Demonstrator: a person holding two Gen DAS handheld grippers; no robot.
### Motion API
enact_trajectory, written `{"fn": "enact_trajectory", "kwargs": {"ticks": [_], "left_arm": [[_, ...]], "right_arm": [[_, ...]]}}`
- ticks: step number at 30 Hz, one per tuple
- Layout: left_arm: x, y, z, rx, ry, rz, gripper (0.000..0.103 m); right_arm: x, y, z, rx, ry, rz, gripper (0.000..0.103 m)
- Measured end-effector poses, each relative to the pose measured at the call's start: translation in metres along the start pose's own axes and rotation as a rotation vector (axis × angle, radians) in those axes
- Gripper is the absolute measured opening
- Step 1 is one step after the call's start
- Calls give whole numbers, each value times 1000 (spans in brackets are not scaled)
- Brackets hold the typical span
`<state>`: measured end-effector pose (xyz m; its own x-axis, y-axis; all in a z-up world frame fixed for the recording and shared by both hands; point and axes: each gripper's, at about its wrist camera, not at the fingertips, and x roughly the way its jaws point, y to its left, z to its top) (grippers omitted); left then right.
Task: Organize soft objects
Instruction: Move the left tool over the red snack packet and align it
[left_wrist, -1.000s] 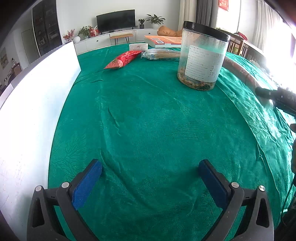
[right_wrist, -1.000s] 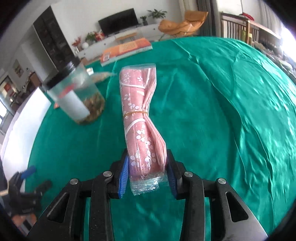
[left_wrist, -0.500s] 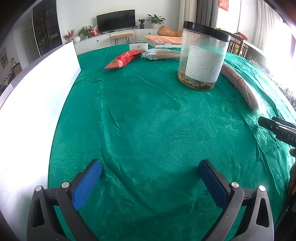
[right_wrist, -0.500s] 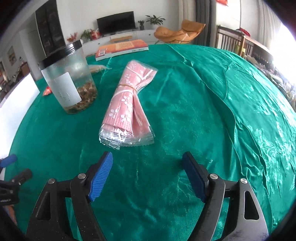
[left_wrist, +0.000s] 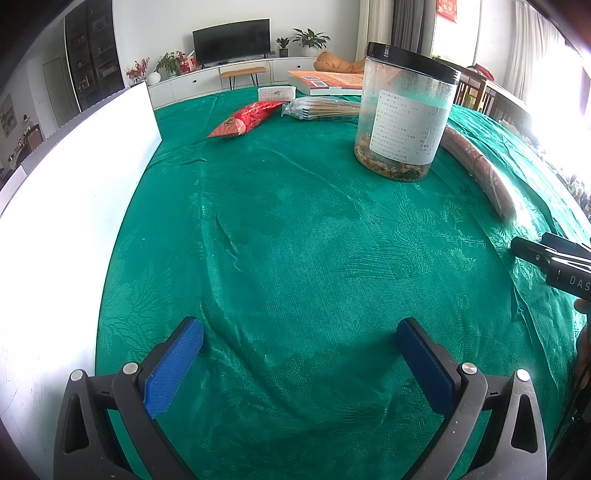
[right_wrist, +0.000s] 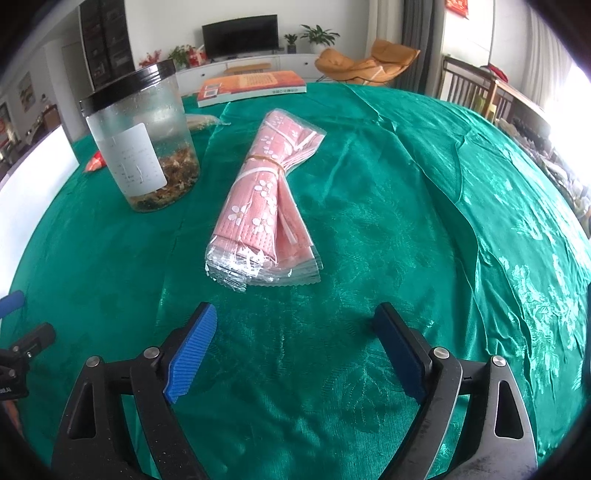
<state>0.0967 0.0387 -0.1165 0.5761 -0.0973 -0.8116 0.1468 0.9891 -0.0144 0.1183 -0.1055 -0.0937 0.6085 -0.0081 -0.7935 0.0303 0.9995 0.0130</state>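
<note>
A pink flowered bundle in clear plastic (right_wrist: 264, 201), bound by a rubber band, lies flat on the green tablecloth (right_wrist: 406, 229) just beyond my right gripper (right_wrist: 295, 332). That gripper's jaws are opening, wide apart, with only cloth between them. In the left wrist view the same bundle (left_wrist: 480, 170) shows at the right, behind the jar. My left gripper (left_wrist: 299, 347) stands open over bare cloth near the front, holding nothing. A red packet (left_wrist: 245, 120) and a clear bag of sticks (left_wrist: 321, 109) lie at the far side.
A tall clear jar with a black lid (right_wrist: 142, 136) stands left of the bundle. A white board (left_wrist: 70, 206) runs along the table's left side. An orange book (right_wrist: 251, 86) and a small white box (left_wrist: 277, 93) sit at the far edge.
My right gripper let go of the pink bundle, opened wide and drew back; the bundle now lies on the cloth. The left gripper has stayed still.
</note>
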Motion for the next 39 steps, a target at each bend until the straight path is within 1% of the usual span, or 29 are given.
{"fn": "enact_trajectory", "kwargs": {"ticks": [9,11,13,14,15,17,19,21,23,24,27,31,33,35,36,38,39], "left_arm": [[0,0,1,1,4,0,103],[2,1,7,4,35,-4,103],[3,7,19,-41,59,-20,103],[1,13,28,-77,45,-31,103],[-2,19,39,-116,15,-36,103],[-8,33,67,-181,-46,-16,103],[-5,44,99,-218,-76,7,103],[11,51,134,-194,-72,30,103],[32,54,165,-127,-38,55,103],[44,55,179,-89,-14,56,103],[72,58,205,-10,56,46,103],[110,57,217,40,133,13,103],[127,53,215,75,166,32,103],[139,50,215,92,183,56,102],[142,49,215,82,182,59,102],[146,53,216,37,168,43,100],[147,54,217,16,164,30,91]], "right_arm": [[0,0,0,0,0,0,90],[0,0,0,0,0,1,90],[0,0,0,0,0,1,90],[0,0,0,0,0,1,90],[0,0,0,0,0,0,90],[0,0,0,0,0,0,90],[0,0,0,0,0,0,90],[0,0,0,0,0,0,90],[0,0,0,0,0,0,90],[0,0,0,0,0,1,90],[0,1,0,0,0,1,90],[0,1,0,-1,0,-1,90],[0,1,0,-3,2,1,91],[1,1,0,-7,3,3,91],[1,1,0,-7,3,4,91],[1,1,0,-8,3,4,92],[1,1,0,-8,3,4,92]]}}
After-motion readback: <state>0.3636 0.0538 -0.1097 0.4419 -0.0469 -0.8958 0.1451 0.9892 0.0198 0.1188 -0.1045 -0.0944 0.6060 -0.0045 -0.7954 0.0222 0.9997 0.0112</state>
